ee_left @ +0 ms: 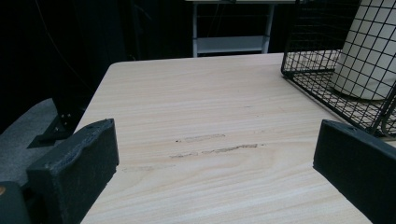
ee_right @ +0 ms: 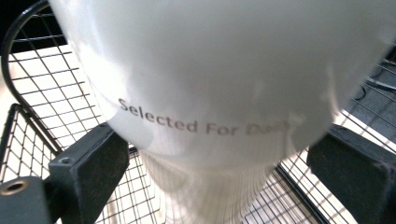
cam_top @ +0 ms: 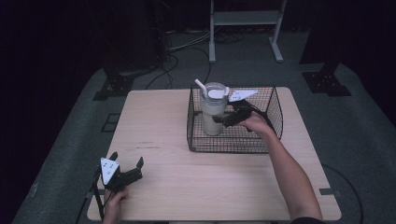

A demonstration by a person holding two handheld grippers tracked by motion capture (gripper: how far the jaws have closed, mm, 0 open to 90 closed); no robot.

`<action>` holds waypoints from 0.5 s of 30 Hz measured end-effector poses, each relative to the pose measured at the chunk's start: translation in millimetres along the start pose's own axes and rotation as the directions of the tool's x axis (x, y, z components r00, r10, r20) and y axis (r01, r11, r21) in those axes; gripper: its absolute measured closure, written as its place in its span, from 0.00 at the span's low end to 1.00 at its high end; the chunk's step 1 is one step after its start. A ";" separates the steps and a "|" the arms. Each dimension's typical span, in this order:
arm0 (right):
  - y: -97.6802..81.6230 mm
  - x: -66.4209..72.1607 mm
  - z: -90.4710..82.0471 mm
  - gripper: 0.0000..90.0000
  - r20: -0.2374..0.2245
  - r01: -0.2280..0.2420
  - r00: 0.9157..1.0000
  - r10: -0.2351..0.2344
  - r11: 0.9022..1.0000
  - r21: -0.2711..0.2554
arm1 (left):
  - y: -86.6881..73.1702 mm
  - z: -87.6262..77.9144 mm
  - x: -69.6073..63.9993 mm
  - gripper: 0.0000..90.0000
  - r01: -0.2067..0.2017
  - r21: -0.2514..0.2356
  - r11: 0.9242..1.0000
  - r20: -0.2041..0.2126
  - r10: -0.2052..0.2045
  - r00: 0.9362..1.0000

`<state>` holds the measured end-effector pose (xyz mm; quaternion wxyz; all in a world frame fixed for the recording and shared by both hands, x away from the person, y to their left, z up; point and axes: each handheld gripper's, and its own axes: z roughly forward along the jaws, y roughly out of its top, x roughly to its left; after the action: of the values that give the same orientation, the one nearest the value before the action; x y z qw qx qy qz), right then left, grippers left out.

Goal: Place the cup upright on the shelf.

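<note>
Two hand-held black claws, each wearing a pale three-cornered plate

The left claw [cam_top: 127, 164] is showing a black body topped by a light grey triangular plate marked with small dark dots, and a thin black cable is trailing from it toward the near edge. The right claw [cam_top: 219, 121] is carrying the same kind of grey plate on a black body. Close up, both claws' jaws are looking like blocky, matte black pads with a rough, foam-like face and squared corners. On the right claw, a brass-coloured round fitting is sitting in the frame beside one jaw, and a small screw hole is showing on the pad top. The person's forearms are showing bare.
</note>
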<state>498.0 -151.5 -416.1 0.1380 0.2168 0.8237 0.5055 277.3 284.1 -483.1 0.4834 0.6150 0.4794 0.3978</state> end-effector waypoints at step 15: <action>0.6 -1.7 -31.1 0.06 0.051 -0.053 0.997 0.053 0.999 -0.002 | -0.1 -0.5 -0.5 0.00 -0.007 -0.001 1.000 0.000 0.007 1.000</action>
<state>485.7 -176.2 -401.5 0.1458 0.2513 0.8136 0.5036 276.7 283.7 -483.1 0.4824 0.6163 0.4771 0.3998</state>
